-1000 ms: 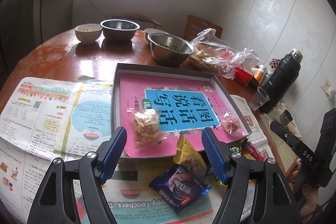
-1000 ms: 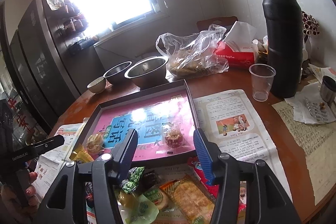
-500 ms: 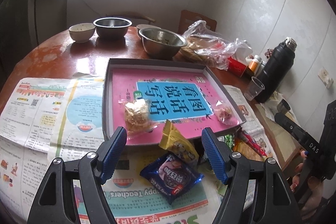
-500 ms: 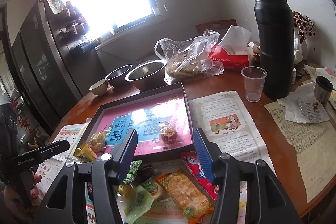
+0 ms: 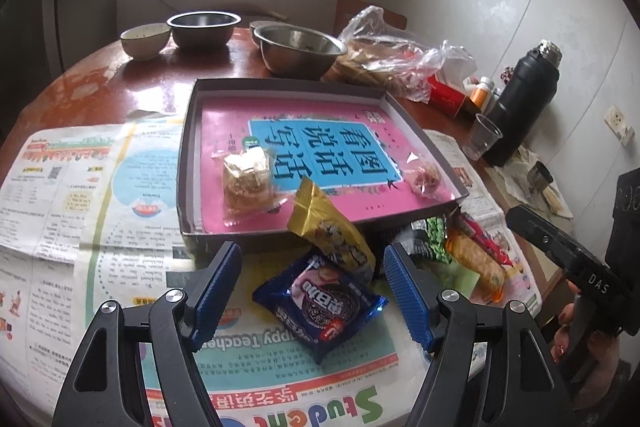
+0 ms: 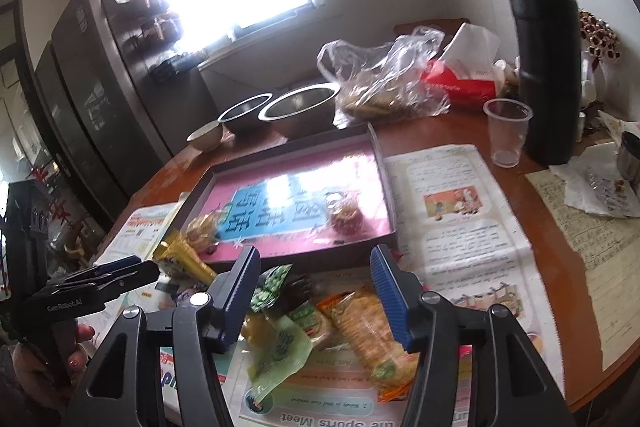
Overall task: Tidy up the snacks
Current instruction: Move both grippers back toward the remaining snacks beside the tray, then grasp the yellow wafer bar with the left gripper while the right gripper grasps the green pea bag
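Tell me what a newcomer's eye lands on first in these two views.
First the shallow tray mid-table, its bright pink and blue book cover lining the bottom, with two clear-wrapped snacks lying on it. Next the heap of loose packets on the newspaper before it: a blue cookie packet sits between the open jaws of the left gripper, a gold packet leaning on the tray's near rim. Far right stands a tall black flask beside a clear plastic cup.

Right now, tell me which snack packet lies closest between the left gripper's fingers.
The blue cookie packet. It lies on the newspaper just ahead of the open left gripper; the gold packet leans on the tray farther off.
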{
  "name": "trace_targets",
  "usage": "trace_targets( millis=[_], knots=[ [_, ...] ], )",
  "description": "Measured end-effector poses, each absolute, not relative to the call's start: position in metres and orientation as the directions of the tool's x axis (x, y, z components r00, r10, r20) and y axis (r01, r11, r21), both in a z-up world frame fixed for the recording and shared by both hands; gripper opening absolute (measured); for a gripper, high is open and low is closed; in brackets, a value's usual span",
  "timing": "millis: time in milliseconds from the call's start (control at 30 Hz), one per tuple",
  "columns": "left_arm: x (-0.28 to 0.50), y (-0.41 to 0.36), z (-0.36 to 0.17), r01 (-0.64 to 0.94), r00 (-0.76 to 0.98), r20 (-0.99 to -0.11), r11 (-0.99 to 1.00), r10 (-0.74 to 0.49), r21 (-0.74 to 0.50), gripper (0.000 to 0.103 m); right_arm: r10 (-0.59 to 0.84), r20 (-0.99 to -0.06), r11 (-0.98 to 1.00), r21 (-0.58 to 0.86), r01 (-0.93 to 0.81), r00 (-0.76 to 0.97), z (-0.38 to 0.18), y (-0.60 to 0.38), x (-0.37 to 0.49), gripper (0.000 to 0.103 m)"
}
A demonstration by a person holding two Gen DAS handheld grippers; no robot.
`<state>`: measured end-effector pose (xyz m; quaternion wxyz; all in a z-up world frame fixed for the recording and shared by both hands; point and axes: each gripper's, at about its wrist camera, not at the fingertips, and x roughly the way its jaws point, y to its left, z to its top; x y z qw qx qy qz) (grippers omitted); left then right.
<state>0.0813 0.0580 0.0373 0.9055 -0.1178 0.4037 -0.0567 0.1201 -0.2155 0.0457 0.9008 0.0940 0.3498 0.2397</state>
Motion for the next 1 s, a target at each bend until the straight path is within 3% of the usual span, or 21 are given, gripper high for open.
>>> trace_targets(
  millis=[1000],
  knots=[
    [0.111,0.061,0.016,-0.002,0.654,-0.713,0.942,-0.252,-0.334,0.075,0.497,-0.669,0.834,0.192,-0.517,0.553,-0.002,-0.134,0.127,0.057]
  ],
)
